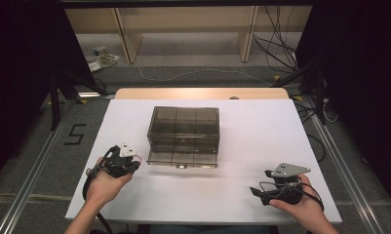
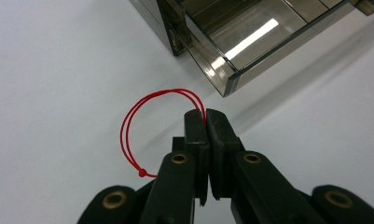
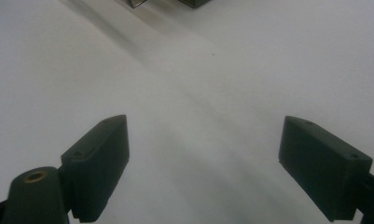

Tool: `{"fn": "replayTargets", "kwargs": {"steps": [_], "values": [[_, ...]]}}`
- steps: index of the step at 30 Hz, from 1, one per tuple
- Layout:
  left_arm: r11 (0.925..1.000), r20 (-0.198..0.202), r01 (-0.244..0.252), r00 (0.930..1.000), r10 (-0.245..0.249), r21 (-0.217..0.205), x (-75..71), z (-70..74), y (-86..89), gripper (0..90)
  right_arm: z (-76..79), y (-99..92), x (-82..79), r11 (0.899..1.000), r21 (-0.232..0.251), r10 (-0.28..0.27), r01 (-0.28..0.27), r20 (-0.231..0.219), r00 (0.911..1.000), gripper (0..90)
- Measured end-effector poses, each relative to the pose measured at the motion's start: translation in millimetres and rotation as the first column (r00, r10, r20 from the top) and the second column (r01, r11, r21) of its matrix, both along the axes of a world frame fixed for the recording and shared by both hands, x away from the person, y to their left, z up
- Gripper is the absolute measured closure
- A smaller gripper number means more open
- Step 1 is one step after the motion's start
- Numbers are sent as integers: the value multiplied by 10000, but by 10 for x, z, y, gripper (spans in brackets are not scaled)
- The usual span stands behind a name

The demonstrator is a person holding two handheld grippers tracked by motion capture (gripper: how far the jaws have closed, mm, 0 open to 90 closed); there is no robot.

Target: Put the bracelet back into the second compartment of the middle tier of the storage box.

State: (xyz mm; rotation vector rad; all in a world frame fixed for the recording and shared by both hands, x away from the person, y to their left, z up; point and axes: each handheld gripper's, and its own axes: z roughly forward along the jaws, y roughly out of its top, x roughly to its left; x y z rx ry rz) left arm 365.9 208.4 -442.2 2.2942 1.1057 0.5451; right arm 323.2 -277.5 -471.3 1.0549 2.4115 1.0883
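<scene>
Left tool (image 2: 205, 116): jaws pressed together, pinching a thin red string loop (image 2: 128, 126). The loop arcs out to the left of the jaw tips in the left gripper view, with a small knot low on it near the left jaw's base. Whether the loop rests on the table or hangs just above it, can't tell.

In the high view the left tool (image 1: 134, 158) sits near the table's left front, held in the left hand (image 1: 105, 183), tips pointing toward the box. A speck of red shows at its tips.

Smoked translucent plastic box (image 1: 183, 131) stands mid-table, with divided compartments visible through the top. Its bottom drawer (image 1: 182, 158) is pulled out toward the person. In the left gripper view the drawer's near corner (image 2: 229, 81) is just beyond the jaw tips, close but apart. Drawer compartment nearest that corner looks empty.

Right tool (image 1: 259, 194): jaws spread wide, nothing between them, over bare white table (image 3: 189, 93) in the right gripper view. It's held in the right hand (image 1: 303, 202) at the right front, well apart from the box, tips pointing left across the table.

White table top (image 1: 261, 126) carries 1 box and both tools.
</scene>
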Motion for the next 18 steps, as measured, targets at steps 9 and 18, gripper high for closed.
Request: {"fn": "replayTargets", "kwargs": {"steps": [9, 18], "values": [[9999, 364, -89, 9993, 91, -74, -9, 25, 4, 878, 0, 0, 0, 10000, 0, -1, 1, 5, 10000, 168], [10000, 656, -6, 9978, 2, 55, -12, 38, -8, 878, 4, -5, -4, 10000, -5, -4, 4, 19, 10000, 168]]}}
